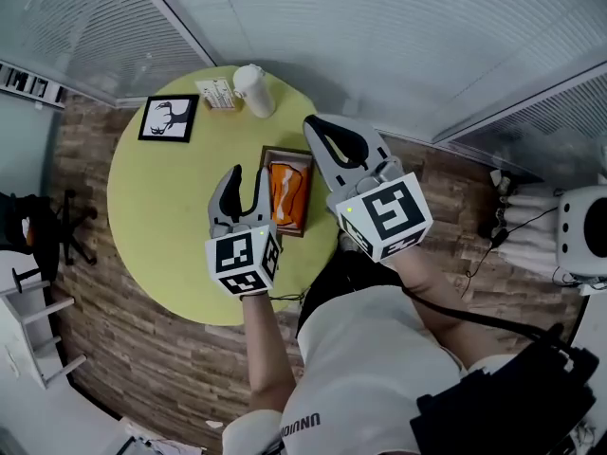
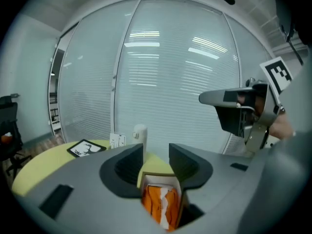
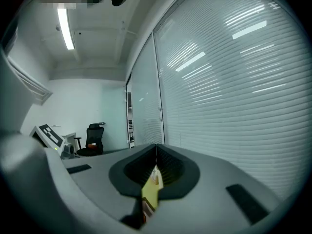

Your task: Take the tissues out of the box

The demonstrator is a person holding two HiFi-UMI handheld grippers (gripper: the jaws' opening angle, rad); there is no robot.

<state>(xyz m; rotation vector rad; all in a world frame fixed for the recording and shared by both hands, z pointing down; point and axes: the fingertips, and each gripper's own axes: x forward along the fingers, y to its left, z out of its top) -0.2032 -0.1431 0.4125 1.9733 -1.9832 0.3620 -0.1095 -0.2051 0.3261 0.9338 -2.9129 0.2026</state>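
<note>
**Presently: both grippers over the table, tissues in the box**

Now the box lies flat on the round yellow-green table, right of the table's middle and toward its near edge; it is a shallow brown-walled box, long side running away from the person; the tissues show as an orange mass with pale creases, inside the box walls.

Left gripper: jaws stand apart; nothing sits between the pads; the left gripper view looks through the gap straight onto the far end of the box and the orange tissues below it. In the head view this gripper sits just beside the box's left wall, its right jaw overlapping that wall in the picture; whether it touches the box I cannot tell.

Right gripper: jaws together, tips meeting, nothing clamped; the right gripper view shows only a sliver of table and box edge beneath the closed tips. In the head view it lies on the box's right side, over the table's right rim, pointing away from the person.

Far side of table: a black-framed picture lying flat, a small card just beside it, and a white container just right of the card; all well apart from the box.

Surroundings: slatted blinds behind the table; a black office chair across the room.
</note>
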